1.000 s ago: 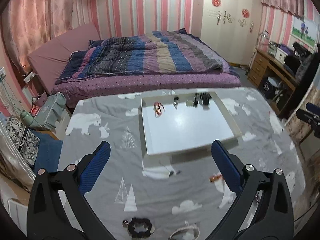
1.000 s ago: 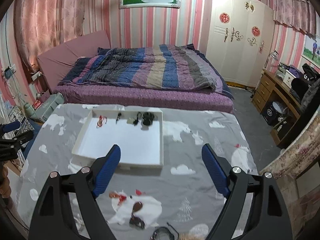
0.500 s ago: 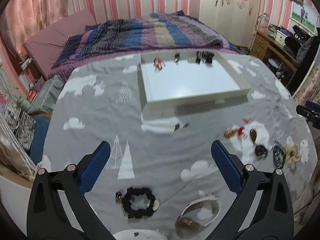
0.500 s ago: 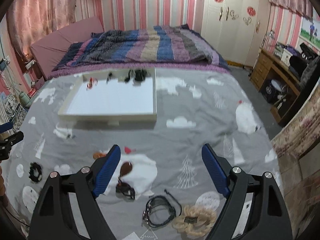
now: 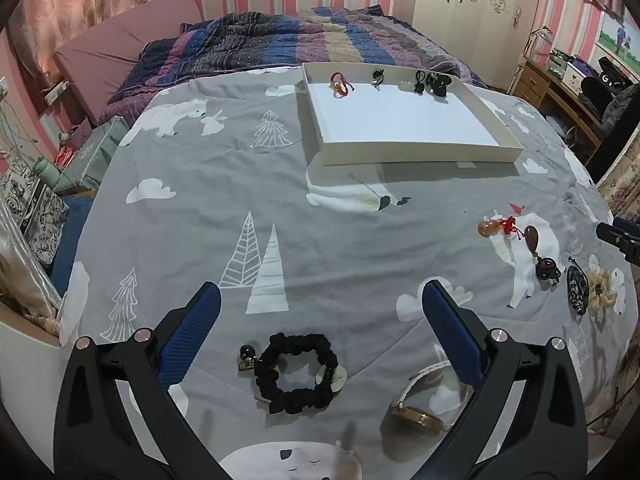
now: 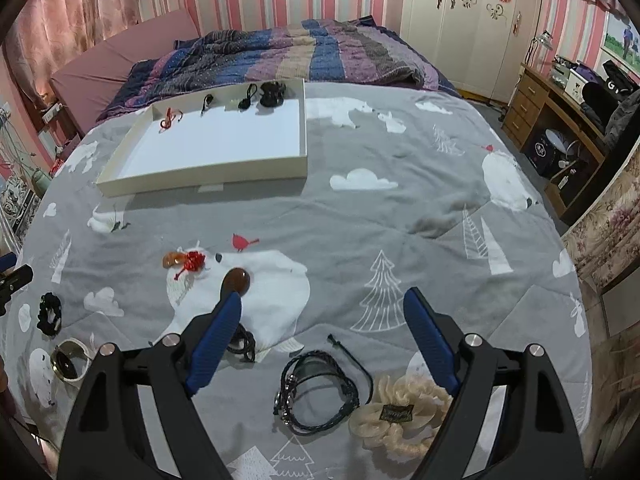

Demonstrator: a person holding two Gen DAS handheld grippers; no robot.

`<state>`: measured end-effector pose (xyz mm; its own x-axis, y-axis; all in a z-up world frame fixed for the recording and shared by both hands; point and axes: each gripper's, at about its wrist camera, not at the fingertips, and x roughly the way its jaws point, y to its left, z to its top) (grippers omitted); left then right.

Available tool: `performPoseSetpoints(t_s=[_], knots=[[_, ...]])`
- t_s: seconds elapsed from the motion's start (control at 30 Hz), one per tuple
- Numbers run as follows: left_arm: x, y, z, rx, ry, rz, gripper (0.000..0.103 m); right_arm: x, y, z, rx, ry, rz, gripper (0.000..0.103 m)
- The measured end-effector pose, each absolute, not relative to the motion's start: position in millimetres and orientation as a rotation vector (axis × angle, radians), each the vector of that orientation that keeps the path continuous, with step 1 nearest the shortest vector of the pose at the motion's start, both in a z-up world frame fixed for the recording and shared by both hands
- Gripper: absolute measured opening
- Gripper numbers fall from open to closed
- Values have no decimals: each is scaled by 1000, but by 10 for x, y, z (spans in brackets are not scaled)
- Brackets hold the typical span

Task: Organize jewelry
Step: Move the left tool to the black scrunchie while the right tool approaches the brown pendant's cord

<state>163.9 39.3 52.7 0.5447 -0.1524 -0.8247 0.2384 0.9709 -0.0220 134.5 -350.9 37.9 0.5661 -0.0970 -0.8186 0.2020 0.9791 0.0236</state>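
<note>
My left gripper (image 5: 320, 304) is open, low over a black scrunchie (image 5: 298, 372) with a small bead charm beside it; a white-strap watch (image 5: 420, 408) lies to its right. My right gripper (image 6: 322, 308) is open above a black cord bracelet (image 6: 320, 396) and a cream scrunchie (image 6: 400, 416). A brown pendant (image 6: 237, 280) and an amber charm with a red tassel (image 6: 184, 261) lie ahead of its left finger. The white tray (image 6: 208, 178) (image 5: 420, 152) holds a red cord piece (image 5: 340, 84) and several dark pieces along its far wall.
Everything lies on a grey quilt (image 6: 400, 220) with white bears and trees. A bed with a striped duvet (image 6: 300, 52) stands behind. A wooden desk (image 6: 560, 120) is at the right, boxes and clutter (image 5: 40, 200) at the left.
Both grippers have tilted down and come lower toward the near items on the quilt. The tray has moved up and away in both views. Both stay open and empty.
</note>
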Motion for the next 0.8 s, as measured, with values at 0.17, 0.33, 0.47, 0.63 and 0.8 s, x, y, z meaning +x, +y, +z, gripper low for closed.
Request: performPoseSetpoints(t_s=[0.17, 0.33, 0.47, 0.63, 0.8], knots=[[1642, 411, 500, 100, 975, -233, 100, 1344, -3453, 333, 113, 960, -166, 84], [1606, 455, 462, 106, 977, -241, 100, 1343, -3452, 333, 121, 958, -164, 84], [1602, 515, 376, 107, 999, -240, 99, 1348, -3449, 300, 116, 967, -169, 84], [1619, 586, 278, 112, 1021, -237, 100, 1345, -3443, 248, 129, 972, -183, 84], [1617, 622, 259, 121, 1021, -237, 99, 1336, -3416, 208, 124, 975, -195, 84]])
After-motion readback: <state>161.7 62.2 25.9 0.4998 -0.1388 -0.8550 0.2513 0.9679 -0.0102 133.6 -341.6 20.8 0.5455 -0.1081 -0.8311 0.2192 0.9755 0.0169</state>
